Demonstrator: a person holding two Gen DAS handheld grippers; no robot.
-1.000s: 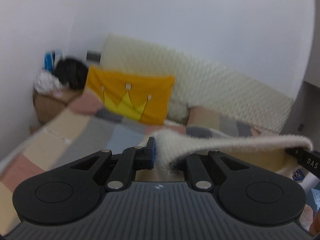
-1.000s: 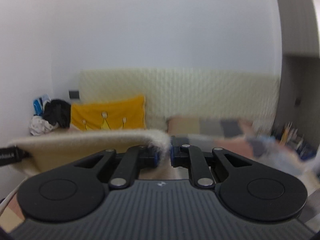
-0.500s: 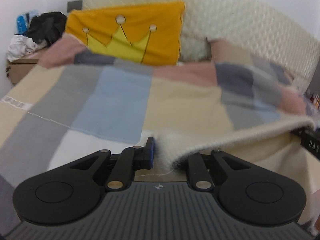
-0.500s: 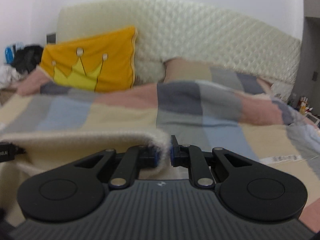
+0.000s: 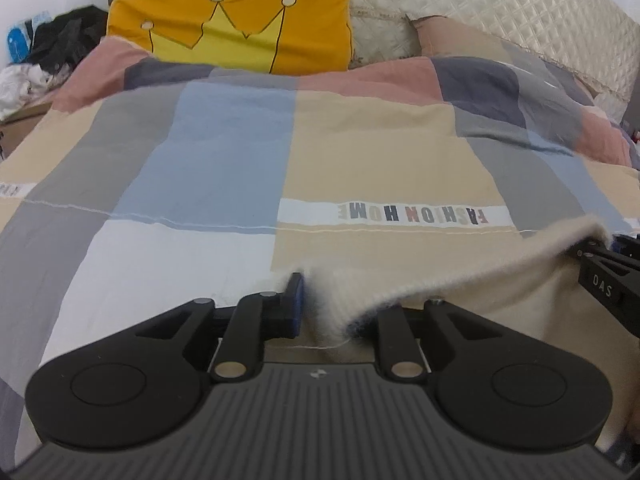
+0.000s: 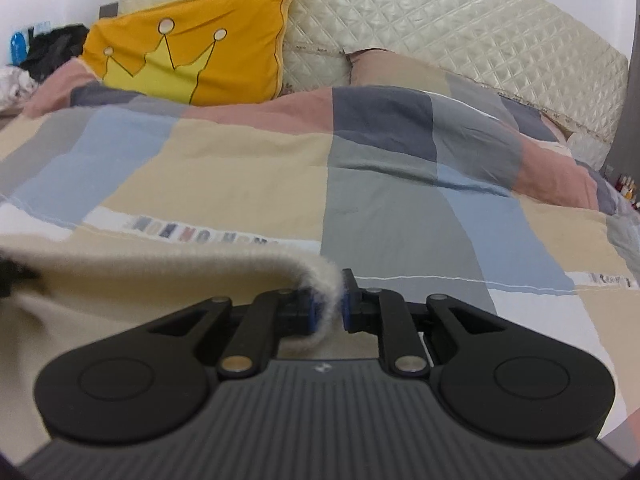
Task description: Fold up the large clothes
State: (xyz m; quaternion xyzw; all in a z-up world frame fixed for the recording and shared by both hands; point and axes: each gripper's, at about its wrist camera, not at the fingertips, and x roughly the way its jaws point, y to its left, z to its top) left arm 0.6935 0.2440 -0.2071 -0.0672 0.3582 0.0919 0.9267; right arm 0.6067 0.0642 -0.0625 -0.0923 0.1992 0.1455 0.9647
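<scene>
A fuzzy cream garment [image 5: 460,276] is stretched between both grippers just above the patchwork bedspread [image 5: 360,152]. My left gripper [image 5: 324,304] is shut on its left corner; the fabric covers the right finger. The right gripper's body [image 5: 608,284] shows at the right edge of the left wrist view, holding the other end. In the right wrist view, my right gripper [image 6: 329,300] is shut on the garment's right corner [image 6: 316,276], and the cloth [image 6: 140,280] runs off to the left. The garment's lower part hangs out of sight below.
A yellow crown pillow [image 5: 244,20] leans on the quilted cream headboard [image 6: 440,24] at the far end of the bed. A pile of dark and white clothes [image 5: 48,52] sits at the far left. Small items [image 6: 626,188] stand beside the bed at right.
Both grippers have tilted down and moved forward over the bed with the garment still stretched between them. The view went from wall and headboard to the bedspread close below.
</scene>
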